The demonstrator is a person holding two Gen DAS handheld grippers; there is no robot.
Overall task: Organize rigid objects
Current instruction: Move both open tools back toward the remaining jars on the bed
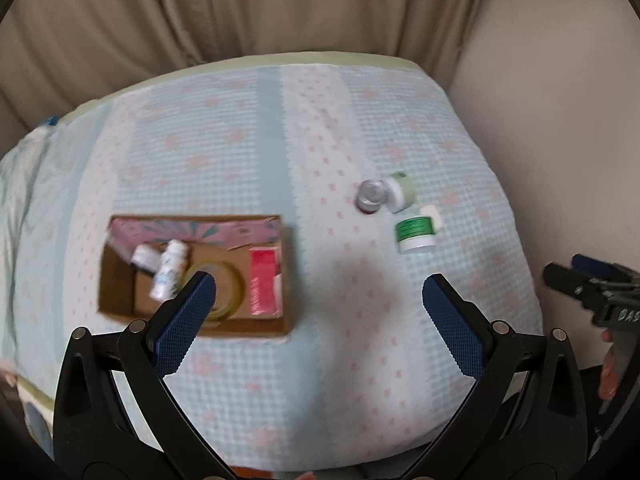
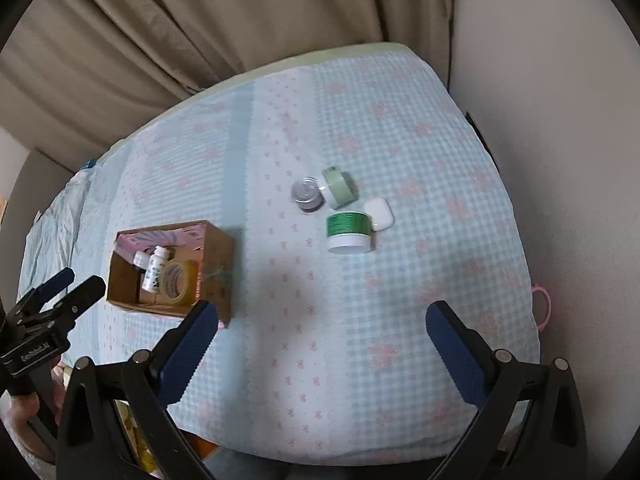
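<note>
A cardboard box [image 1: 120, 304] [image 2: 218, 252] sits on the bed's left part. It holds two white bottles [image 1: 170, 268] [image 2: 154, 268], a tape roll [image 1: 228, 284] [image 2: 176, 280] and a red packet [image 1: 262, 284]. To the right lie a metal tin [image 1: 372, 196] [image 2: 308, 194], a pale green jar [image 1: 402, 192] [image 2: 340, 186], a dark green jar [image 1: 416, 234] [image 2: 348, 232] and a white case [image 2: 378, 214]. My left gripper [image 1: 320, 292] is open and empty, above the bed beside the box. My right gripper [image 2: 322, 320] is open and empty, nearer than the jars.
The bed cover [image 1: 280, 140] [image 2: 400, 120] is light blue checked with pink bows. Beige curtains [image 1: 200, 12] hang behind. A plain wall [image 2: 560, 120] borders the right side. A pink loop [image 2: 544, 304] hangs at the bed's right edge.
</note>
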